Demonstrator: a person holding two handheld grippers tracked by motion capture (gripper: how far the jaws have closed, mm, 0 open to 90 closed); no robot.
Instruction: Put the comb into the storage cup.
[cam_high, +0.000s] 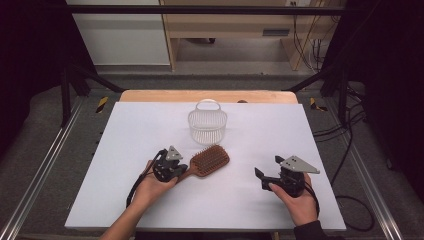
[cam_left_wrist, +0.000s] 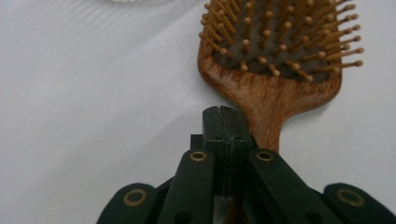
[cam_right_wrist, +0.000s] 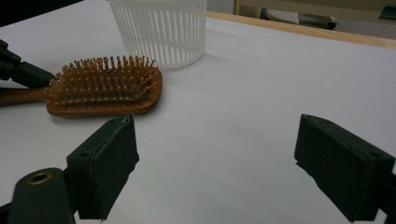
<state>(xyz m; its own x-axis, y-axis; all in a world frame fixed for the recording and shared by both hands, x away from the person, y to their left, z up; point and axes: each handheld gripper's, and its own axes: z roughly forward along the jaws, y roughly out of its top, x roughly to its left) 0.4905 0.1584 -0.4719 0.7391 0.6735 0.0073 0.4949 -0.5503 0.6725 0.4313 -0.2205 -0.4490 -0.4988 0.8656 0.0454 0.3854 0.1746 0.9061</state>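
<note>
Lying bristles-up just ahead of the left gripper (cam_high: 176, 169), a wooden paddle hairbrush (cam_high: 207, 161) rests on the white sheet (cam_high: 125, 150), its handle running beneath the gripper's jaws. In the left gripper view the two jaws meet with no gap, directly over the handle (cam_left_wrist: 270, 122); whether they pinch it cannot be told, since the handle's lower length is covered by the black linkage. Beyond the brush head stands a white slatted basket (cam_high: 207, 123) with a hoop handle, apart from the brush; its upper part is cut off in the right gripper view. The right gripper (cam_high: 265, 176), held in the person's right hand (cam_high: 298, 202), sits well to the right of the brush with its jaws spread wide and only bare sheet between them. From its camera the brush (cam_right_wrist: 105, 86) appears ahead and to the left, nothing blocking the way. The sheet covers a wooden tabletop (cam_high: 210, 96) inside a black frame; behind are grey flooring, cables and pale cabinets.
</note>
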